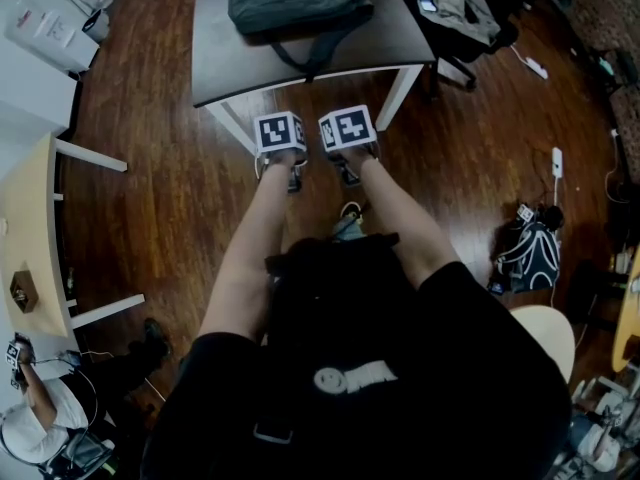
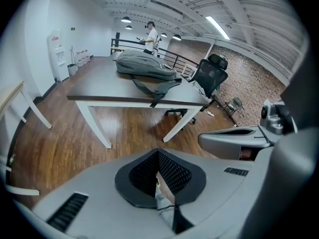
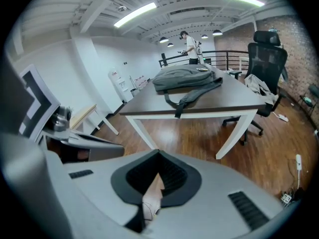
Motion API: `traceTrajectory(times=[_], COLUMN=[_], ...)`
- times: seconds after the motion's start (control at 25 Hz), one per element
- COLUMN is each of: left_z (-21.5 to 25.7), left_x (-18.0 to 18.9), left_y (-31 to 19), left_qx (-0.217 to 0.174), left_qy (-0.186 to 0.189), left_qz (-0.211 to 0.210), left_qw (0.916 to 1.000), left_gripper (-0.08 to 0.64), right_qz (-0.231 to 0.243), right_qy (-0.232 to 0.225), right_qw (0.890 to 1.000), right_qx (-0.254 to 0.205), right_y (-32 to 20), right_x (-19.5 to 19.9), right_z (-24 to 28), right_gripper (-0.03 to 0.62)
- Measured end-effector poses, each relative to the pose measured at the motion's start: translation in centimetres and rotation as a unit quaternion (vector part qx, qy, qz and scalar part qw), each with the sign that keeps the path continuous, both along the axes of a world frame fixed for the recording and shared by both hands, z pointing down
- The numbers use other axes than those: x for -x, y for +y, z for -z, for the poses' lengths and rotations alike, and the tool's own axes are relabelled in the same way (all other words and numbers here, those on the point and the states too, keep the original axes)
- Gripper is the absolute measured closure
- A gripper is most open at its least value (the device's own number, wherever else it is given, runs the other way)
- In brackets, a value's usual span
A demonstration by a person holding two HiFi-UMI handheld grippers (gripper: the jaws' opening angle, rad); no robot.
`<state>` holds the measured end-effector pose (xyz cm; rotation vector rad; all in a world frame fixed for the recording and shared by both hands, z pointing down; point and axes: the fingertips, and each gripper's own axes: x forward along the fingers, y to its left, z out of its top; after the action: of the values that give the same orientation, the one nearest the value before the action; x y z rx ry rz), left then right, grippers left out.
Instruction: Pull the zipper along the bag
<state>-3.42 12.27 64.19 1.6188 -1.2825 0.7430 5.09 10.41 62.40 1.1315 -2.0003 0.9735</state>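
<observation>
Past your left gripper (image 1: pixel 295 180) and right gripper (image 1: pixel 349 175), black-and-white patterned on top, lie a grey-green fabric backpack (image 1: pixel 295 3) and dark-brown, white-legged table (image 1: pixel 230 63).

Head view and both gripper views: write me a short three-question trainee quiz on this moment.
1. True or false: the bag lies on the table.
2. What hangs over the table's front edge? A. a strap B. a power cable C. a towel
3. Fill in: the left gripper and the right gripper are both ____, with nothing between their fingers.

Key: 1 true; 2 A; 3 shut.
</observation>
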Motion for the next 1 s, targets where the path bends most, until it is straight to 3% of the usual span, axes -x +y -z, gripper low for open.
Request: traceTrajectory(times=[0.24, 0.52, 1.0], left_z=[-0.3, -0.2, 0.5], left_x=[0.1, 0.0, -1.7], left_y=[4.2, 7.6, 7.6], left_qx=[0.002, 0.008, 0.010], left_qy=[0.007, 0.014, 0.015], left_qz=[-0.008, -0.009, 0.002], left_qw=[0.9999, 0.9998, 0.9998], left_gripper=[0.560, 0.560, 0.560], right_qz=[-0.014, -0.019, -0.026], right_qy=[0.013, 0.017, 0.007], right_qw=[1.000, 0.999, 1.000], right_qx=[-0.020, 0.019, 0.012], right_y=[3.9, 8.5, 7.9], right_x=[0.3, 0.4, -1.3], right_z=[0.0, -0.4, -0.1], right_gripper=[0.581, 0.581, 0.581])
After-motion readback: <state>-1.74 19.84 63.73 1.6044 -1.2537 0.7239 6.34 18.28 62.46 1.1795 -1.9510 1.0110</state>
